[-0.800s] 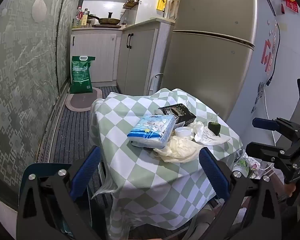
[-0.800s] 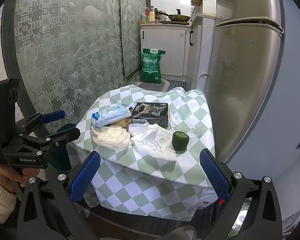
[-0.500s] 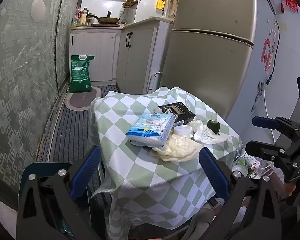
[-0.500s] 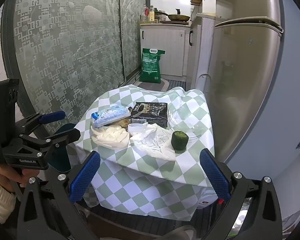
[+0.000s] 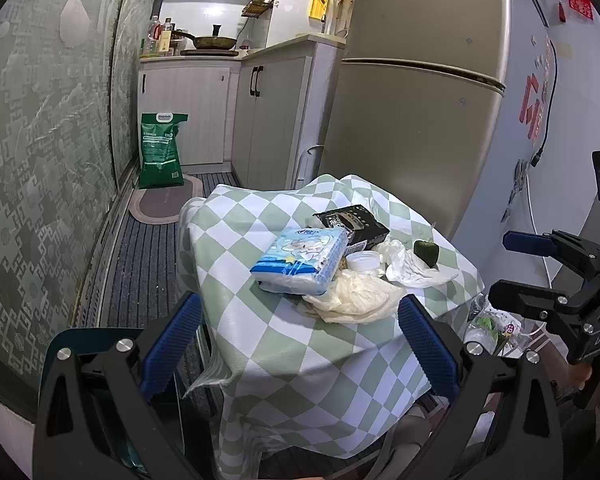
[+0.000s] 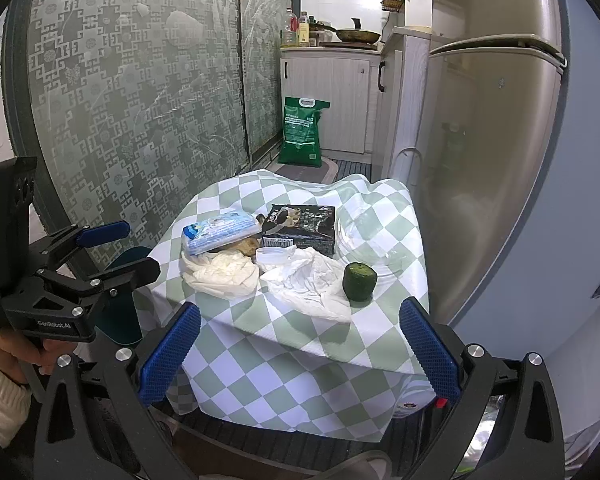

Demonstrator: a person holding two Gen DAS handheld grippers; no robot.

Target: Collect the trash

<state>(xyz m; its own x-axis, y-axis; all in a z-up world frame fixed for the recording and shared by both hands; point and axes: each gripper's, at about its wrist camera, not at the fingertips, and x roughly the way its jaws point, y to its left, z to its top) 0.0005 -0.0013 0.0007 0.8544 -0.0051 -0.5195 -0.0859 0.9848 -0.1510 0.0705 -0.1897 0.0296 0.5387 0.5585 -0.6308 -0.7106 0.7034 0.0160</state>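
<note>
A small table with a green-and-white checked cloth [image 5: 260, 320] [image 6: 284, 360] carries a heap of litter. On it lie a blue tissue pack [image 5: 300, 260] [image 6: 220, 232], a black box [image 5: 354, 222] [image 6: 300, 224], a white lid [image 5: 362, 260] [image 6: 274, 255], a cream crumpled bag [image 5: 356, 296] [image 6: 224, 276], a white crumpled bag [image 5: 412, 266] [image 6: 312, 284] and a green pepper piece [image 5: 427, 252] [image 6: 359, 280]. My left gripper [image 5: 300, 344] [image 6: 112, 248] hovers open before the table's near corner. My right gripper [image 6: 300, 348] [image 5: 516, 268] is open too, short of the table, with nothing between its fingers.
A fridge [image 5: 412, 120] stands right behind the table, patterned glass sliding doors [image 6: 140, 100] on the left. A green sack [image 5: 160, 152] leans at the white cabinets [image 5: 188, 112]. A dark teal bin [image 6: 128, 300] sits left of the table, and a bag of rubbish [image 5: 492, 324] lies low on its right.
Both views show the table slightly nearer and lower in frame; both grippers have stayed open and nothing on the table has moved.
</note>
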